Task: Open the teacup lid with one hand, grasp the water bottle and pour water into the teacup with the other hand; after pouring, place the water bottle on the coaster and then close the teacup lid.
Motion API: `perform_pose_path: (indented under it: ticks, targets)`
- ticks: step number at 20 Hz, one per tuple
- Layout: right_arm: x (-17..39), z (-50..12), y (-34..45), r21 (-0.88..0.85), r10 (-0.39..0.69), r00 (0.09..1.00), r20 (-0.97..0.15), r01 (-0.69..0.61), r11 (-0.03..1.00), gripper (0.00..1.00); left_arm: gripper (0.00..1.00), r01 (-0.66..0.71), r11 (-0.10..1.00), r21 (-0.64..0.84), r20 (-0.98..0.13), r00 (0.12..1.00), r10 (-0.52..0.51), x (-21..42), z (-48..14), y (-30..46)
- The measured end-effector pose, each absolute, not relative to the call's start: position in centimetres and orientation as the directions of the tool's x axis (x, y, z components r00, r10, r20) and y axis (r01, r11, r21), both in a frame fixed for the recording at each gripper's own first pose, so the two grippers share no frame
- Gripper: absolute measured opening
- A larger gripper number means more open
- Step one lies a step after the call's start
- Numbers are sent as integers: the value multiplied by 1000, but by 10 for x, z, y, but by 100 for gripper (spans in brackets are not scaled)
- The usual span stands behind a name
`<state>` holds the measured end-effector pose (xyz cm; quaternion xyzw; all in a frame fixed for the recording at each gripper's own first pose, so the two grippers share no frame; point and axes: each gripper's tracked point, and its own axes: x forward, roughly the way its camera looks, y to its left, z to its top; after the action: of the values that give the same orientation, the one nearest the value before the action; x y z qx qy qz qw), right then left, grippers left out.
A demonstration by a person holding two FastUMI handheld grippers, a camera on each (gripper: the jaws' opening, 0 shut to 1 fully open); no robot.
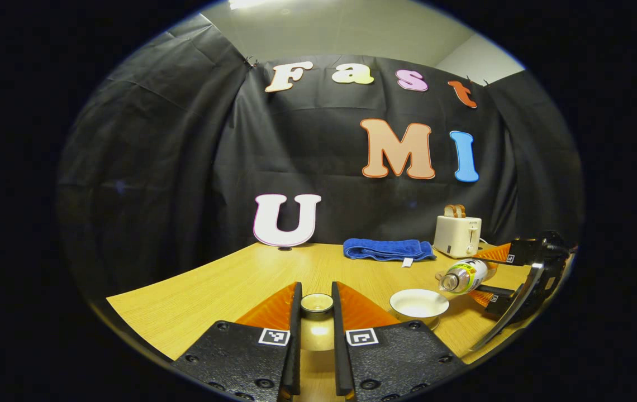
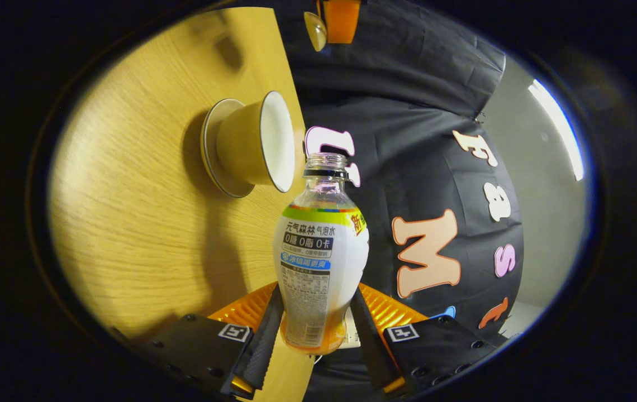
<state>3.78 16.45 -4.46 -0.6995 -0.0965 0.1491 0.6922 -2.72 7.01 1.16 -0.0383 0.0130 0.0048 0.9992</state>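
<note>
Here the wooden worktop [image 1: 212, 290] carries a blue towel [image 1: 388, 249] and toaster [image 1: 457, 235] at its far side. The right tongs [image 2: 313, 335] clamp the uncapped water bottle [image 2: 321, 262], tipped sideways, mouth toward the open teacup [image 1: 419, 304] on its saucer. The left tongs [image 1: 316, 318] pinch the teacup lid [image 1: 317, 303], held up.

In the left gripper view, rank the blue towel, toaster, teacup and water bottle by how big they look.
1. blue towel
2. toaster
3. teacup and water bottle: look alike, and the bottle is tilted, so unranked.
</note>
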Motion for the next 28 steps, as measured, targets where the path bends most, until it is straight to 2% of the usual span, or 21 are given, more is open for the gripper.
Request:
perform_pose_path:
  ticks: [6,12,16,19,28]
  targets:
    - [32,-46,172,-983,386,919,-83,-13,-181,73,22,-10,996,-87,-34,999,7,-25,8,72]
    - [49,-34,174,-952,382,920,-86,37,-303,73,22,-2,994,-106,-46,999,-3,-25,3,71]
    - [46,-27,183,-931,401,910,-104,52,-361,73,22,5,994,-106,-41,999,-10,-25,6,69]
    - [48,-22,191,-916,417,902,-113,68,-395,67,22,12,994,-110,-36,999,-16,-25,9,67]
    - [38,-15,196,-869,442,893,-79,155,-470,68,22,14,993,-115,-32,999,-18,-27,11,66]
